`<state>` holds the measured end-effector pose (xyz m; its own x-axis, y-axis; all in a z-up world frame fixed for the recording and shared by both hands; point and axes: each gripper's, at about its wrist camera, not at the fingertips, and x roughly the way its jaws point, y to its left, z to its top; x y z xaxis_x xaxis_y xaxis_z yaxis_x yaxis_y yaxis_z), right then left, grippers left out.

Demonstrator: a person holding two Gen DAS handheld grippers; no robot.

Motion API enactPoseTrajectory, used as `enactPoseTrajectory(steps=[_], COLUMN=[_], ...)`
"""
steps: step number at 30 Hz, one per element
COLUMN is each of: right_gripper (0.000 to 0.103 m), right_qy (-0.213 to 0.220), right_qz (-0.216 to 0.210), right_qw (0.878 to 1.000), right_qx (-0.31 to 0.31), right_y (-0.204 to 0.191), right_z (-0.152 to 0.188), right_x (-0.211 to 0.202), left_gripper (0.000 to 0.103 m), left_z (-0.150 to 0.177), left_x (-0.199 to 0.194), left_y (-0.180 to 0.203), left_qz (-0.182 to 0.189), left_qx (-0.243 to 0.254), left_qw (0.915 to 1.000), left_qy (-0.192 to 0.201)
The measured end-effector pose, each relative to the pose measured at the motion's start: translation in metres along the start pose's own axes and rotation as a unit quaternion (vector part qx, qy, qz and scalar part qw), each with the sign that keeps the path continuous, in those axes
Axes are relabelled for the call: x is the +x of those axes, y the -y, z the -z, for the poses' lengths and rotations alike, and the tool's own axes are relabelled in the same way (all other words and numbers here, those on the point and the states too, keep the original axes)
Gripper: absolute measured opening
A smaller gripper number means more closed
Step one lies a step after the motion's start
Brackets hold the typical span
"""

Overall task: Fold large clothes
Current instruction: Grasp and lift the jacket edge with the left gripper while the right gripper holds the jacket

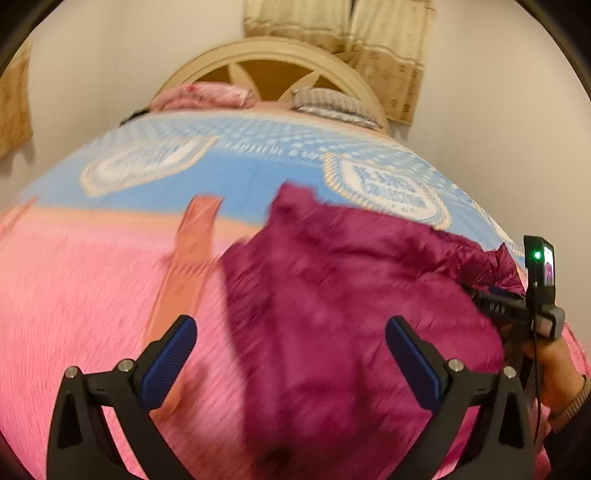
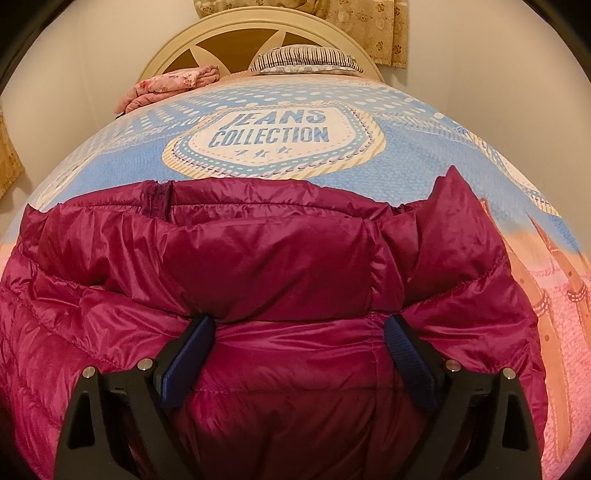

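On the bed, a magenta quilted puffer jacket (image 2: 258,266) lies spread over the bedspread (image 2: 273,133), which is blue with a "JEANS COLLECTION" badge toward the headboard (image 2: 258,33) and pink with orange bands nearer you. Your right gripper (image 2: 299,343) is spread wide, its blue-padded fingers (image 2: 190,354) pressed against a bulging fold of the jacket that fills the gap between them; the jaws have not closed on the fabric. Your left gripper (image 1: 291,350) is likewise released, jaws wide apart, hovering over the jacket's left edge where it meets the pink part of the bedspread; this view is blurred. At the right edge of the left view, your right hand (image 1: 554,365) holds the other gripper's handle beside the jacket. A folded pink floral cloth (image 2: 166,86) and a striped pillow (image 2: 303,59) rest against the headboard, with patterned curtains (image 2: 369,26) behind.
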<state>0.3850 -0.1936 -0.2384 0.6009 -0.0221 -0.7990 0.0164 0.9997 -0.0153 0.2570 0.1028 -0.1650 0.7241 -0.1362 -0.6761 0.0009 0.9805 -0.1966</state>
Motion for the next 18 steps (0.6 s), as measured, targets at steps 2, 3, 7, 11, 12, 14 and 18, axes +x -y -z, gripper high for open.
enactPoseTrajectory(steps=[2,3,7,11,12,14,18], right_gripper=[0.094,0.094,0.094,0.094,0.094,0.094,0.094], right_qy=[0.0,0.001,0.002,0.004,0.004,0.005,0.003], right_qz=[0.0,0.001,-0.001,-0.004,-0.005,-0.008,-0.014], right_qw=[1.0,1.0,1.0,1.0,1.0,1.0,1.0], right_qx=[0.0,0.0,0.0,0.003,0.003,0.005,0.005], right_y=[-0.001,-0.001,-0.001,0.001,0.001,0.002,0.003], right_z=[0.0,0.0,0.0,0.001,0.002,0.002,0.002], right_x=[0.0,0.0,-0.001,-0.001,-0.002,-0.002,-0.005], left_gripper=[0.103,0.103,0.103,0.095,0.087,0.067,0.03], left_z=[0.014,0.018,0.027,0.025,0.023,0.021,0.023], left_x=[0.003,0.005,0.02,0.031,0.036,0.048,0.058], left_y=[-0.018,-0.022,-0.039,-0.038,-0.035,-0.033,-0.035], left_qz=[0.007,0.013,0.072,0.125,0.143,0.182,0.227], left_qx=[-0.022,-0.029,-0.086,-0.102,-0.101,-0.1,-0.112], left_qw=[0.9996,0.9993,0.9932,0.9865,0.9841,0.9768,0.9651], left_qy=[-0.014,-0.018,-0.032,-0.03,-0.033,-0.052,-0.066])
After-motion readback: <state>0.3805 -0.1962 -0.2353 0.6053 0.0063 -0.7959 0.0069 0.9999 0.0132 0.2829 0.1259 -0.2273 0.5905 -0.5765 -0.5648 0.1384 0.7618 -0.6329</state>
